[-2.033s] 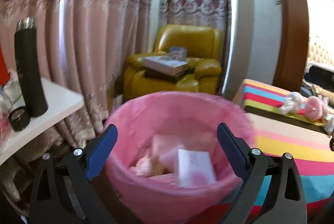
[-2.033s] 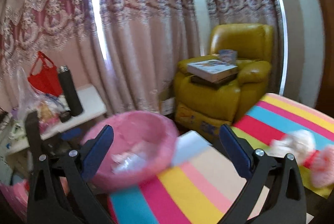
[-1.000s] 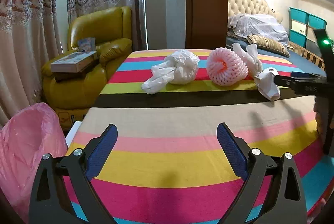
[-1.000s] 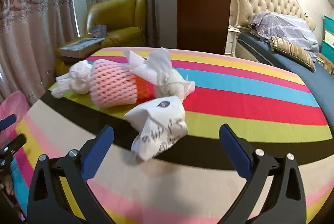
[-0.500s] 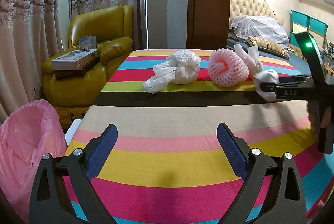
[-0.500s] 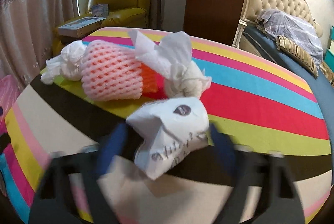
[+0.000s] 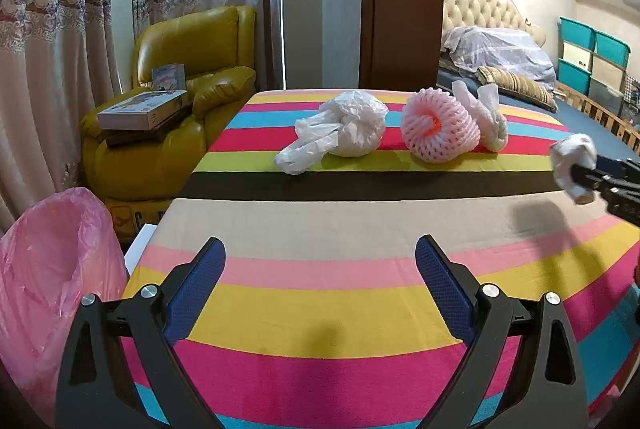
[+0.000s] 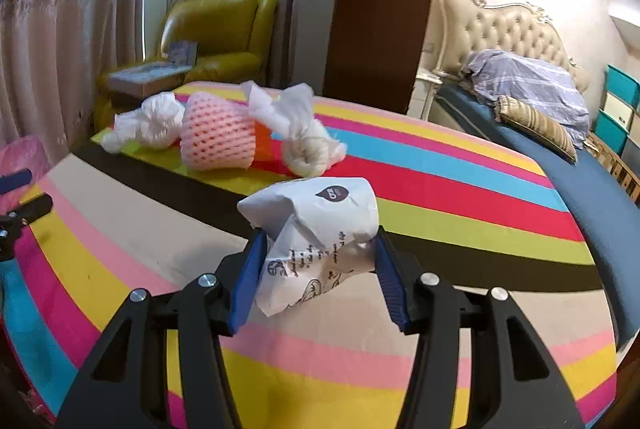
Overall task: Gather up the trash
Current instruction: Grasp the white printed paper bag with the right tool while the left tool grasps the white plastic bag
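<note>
While the left gripper gapes empty, the right gripper pinches the paper wrapper

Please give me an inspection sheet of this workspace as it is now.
Surface: striped cloth covers the table.
Job's things: printed paper bag held above the cloth; white plastic bag, pink foam net and knotted white bag lie in a row; pink bin bag at the left edge.
Clutter: nothing seen.
Grippers: right gripper shut on the paper bag; left gripper open, holding nothing.
Cables: nothing seen.
Surroundings: yellow armchair with boxes, curtains, bed.
</note>
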Motion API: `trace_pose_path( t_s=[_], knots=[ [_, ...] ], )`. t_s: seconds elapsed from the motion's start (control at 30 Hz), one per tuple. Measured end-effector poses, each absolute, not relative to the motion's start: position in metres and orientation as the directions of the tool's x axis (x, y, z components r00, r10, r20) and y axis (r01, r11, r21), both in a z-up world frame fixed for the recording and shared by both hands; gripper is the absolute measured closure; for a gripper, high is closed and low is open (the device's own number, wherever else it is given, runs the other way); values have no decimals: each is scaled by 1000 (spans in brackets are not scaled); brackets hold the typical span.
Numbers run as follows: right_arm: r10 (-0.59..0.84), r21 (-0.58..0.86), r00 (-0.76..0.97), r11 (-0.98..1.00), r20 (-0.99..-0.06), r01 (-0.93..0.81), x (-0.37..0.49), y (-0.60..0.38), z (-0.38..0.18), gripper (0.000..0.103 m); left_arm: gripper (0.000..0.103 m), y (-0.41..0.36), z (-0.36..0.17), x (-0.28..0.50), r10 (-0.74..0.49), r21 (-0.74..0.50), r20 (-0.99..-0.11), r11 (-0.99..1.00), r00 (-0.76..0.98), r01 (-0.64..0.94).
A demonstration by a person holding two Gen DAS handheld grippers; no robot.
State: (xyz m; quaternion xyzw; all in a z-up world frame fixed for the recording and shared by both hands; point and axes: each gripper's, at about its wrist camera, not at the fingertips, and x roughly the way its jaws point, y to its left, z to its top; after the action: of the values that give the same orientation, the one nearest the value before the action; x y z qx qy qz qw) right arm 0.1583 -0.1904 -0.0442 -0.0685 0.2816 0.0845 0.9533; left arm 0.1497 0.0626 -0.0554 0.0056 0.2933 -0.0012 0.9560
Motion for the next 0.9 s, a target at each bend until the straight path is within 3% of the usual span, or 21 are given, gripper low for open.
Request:
trace_pose_path(
  t_s=[0.27,0.9],
  knots=[
    [125,-74,827,978,-548,-197,151,-197,-45,51,13,77,-53,178,-46,-85,-647,996,761,-12],
    [148,-46,822,977,-549,-207,152,-198,-43,50,14,32,-56,344,30,120,-710,990,704,79]
  ],
)
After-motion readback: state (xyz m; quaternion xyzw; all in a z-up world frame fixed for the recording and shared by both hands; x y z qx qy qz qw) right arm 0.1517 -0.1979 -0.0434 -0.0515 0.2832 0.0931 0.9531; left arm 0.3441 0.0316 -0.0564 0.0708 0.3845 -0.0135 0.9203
